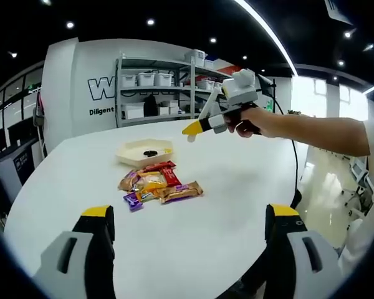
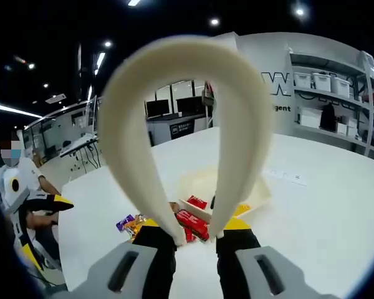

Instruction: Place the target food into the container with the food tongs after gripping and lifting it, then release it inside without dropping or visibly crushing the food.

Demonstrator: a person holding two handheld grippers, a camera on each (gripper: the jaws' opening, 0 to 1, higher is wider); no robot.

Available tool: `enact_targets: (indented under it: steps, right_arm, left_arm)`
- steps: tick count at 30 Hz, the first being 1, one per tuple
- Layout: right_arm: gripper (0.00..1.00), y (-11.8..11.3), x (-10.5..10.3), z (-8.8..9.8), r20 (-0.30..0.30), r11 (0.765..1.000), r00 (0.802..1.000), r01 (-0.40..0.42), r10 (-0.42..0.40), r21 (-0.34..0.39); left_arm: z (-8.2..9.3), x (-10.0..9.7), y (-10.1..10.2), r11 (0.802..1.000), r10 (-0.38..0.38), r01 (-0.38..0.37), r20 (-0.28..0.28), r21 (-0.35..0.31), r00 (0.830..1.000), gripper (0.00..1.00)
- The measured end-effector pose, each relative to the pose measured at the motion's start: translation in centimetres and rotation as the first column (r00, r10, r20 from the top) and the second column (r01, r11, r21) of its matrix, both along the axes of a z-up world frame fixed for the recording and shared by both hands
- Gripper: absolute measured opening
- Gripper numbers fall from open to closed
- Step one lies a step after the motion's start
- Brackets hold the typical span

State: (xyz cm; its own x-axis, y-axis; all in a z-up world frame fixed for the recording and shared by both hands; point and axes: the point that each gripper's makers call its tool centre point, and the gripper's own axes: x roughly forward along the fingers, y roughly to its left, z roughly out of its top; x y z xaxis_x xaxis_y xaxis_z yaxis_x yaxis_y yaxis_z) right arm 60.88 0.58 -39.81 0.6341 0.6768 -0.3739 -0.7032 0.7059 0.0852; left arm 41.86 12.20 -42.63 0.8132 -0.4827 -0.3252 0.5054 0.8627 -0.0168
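Observation:
A pile of wrapped snack packets (image 1: 159,184) lies mid-table, in front of a cream tray (image 1: 129,159) that holds one dark item (image 1: 150,153). My left gripper (image 1: 191,212) stands open near the table's front edge, well short of the pile, with nothing between its jaws. A hand holds my right gripper (image 1: 196,128) in the air to the right of the tray and above it. In the right gripper view, my right gripper (image 2: 194,228) is shut on cream food tongs (image 2: 131,124), whose loop rises in front of the camera. Below it lie a red packet (image 2: 193,224), a purple one (image 2: 124,222) and the tray (image 2: 258,193).
The white table (image 1: 237,187) is round-edged, with bare surface around the pile. Metal shelves with white bins (image 1: 156,81) stand behind it. Desks with monitors (image 2: 174,109) are farther off. A seated person (image 2: 19,187) is at the table's left edge in the right gripper view.

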Motion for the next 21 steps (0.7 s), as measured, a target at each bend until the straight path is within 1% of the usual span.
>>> enact_targets:
  steps: [2, 4, 8, 10, 16, 21]
  right_arm:
    - [0.17, 0.1, -0.4, 0.0, 0.002, 1.000, 1.000, -0.001, 0.001, -0.003]
    - [0.17, 0.3, -0.8, 0.0, -0.002, 1.000, 1.000, -0.003, 0.003, -0.001]
    - [0.18, 0.5, -1.7, 0.2, 0.016, 1.000, 1.000, -0.015, 0.016, -0.024]
    - [0.18, 0.6, -1.9, 0.3, 0.004, 1.000, 1.000, -0.020, 0.020, -0.012]
    - [0.18, 1.9, -3.6, 0.3, 0.001, 0.997, 0.998, -0.067, 0.068, -0.034]
    - [0.18, 3.5, -4.7, -0.3, -0.013, 0.995, 0.995, -0.098, 0.098, -0.035]
  left_arm:
    - [-0.1, -0.1, 0.0, 1.000, -0.003, 0.003, -0.005, 0.002, 1.000, 0.99]
    - [0.0, -0.2, 0.2, 1.000, 0.002, -0.002, 0.003, 0.003, 1.000, 0.98]
    - [0.0, -0.5, 0.2, 1.000, -0.001, 0.001, 0.006, 0.003, 1.000, 0.98]
    - [0.0, -0.6, 0.2, 1.000, -0.002, 0.002, 0.009, 0.004, 1.000, 0.98]
    - [0.0, -1.2, 0.3, 1.000, -0.001, 0.000, 0.019, 0.015, 1.000, 0.97]
    - [0.3, -1.7, 0.6, 1.000, 0.002, -0.002, 0.024, -0.008, 1.000, 0.97]
